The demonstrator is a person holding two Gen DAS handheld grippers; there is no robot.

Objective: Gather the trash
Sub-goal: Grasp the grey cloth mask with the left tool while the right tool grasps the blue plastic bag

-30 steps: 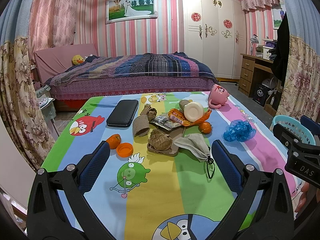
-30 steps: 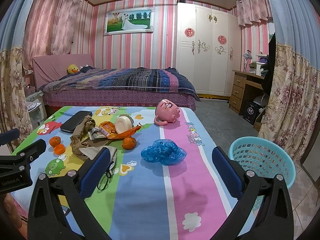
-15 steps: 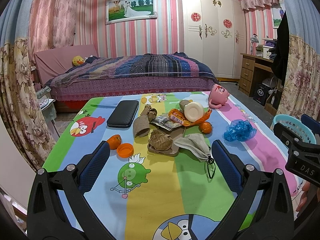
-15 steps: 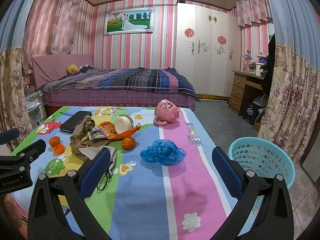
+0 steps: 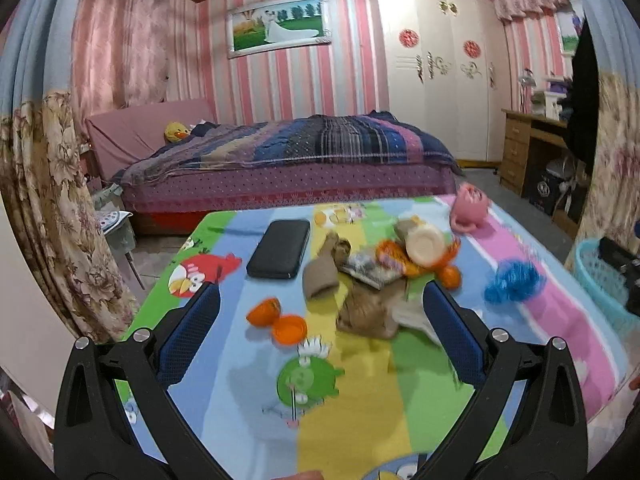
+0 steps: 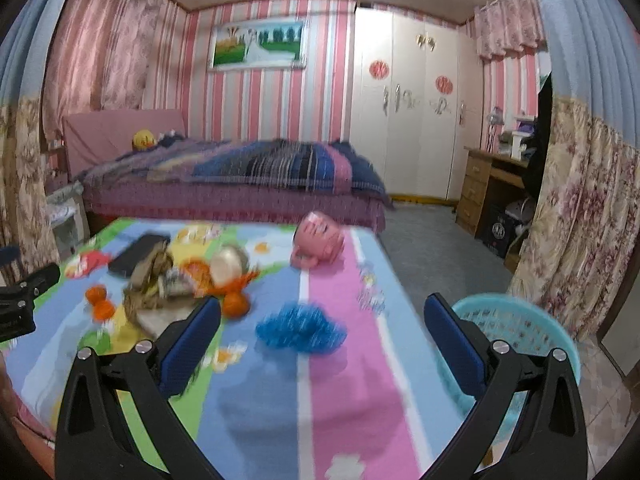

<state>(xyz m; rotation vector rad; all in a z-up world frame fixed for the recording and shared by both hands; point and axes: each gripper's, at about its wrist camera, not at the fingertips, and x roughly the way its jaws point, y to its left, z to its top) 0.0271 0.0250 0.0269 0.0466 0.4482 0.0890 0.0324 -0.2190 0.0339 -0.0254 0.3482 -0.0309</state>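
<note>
A heap of trash lies mid-table: crumpled brown paper (image 5: pixel 362 312), a cardboard roll (image 5: pixel 320 278), snack wrappers (image 5: pixel 390 252), a white cup (image 5: pixel 424 242) and a grey face mask (image 5: pixel 412 318). A crumpled blue plastic bag (image 5: pixel 514 282) lies to the right, also in the right wrist view (image 6: pixel 300 326). My left gripper (image 5: pixel 320 336) is open and empty above the table, in front of the heap. My right gripper (image 6: pixel 320 344) is open and empty, just short of the blue bag. The teal trash basket (image 6: pixel 516 328) stands on the floor, right of the table.
On the cartoon-print table (image 5: pixel 348 420) also lie a black case (image 5: pixel 280 248), orange peels (image 5: pixel 290 328), tangerines (image 5: pixel 450 276) and a tipped pink mug (image 5: pixel 468 208). A bed (image 5: pixel 288 160) stands behind, a desk (image 5: pixel 532 148) at the right, curtains on both sides.
Both grippers have moved forward toward the table objects, which appear larger and blurred now. Jaws stay open. Nothing on the table has moved.
</note>
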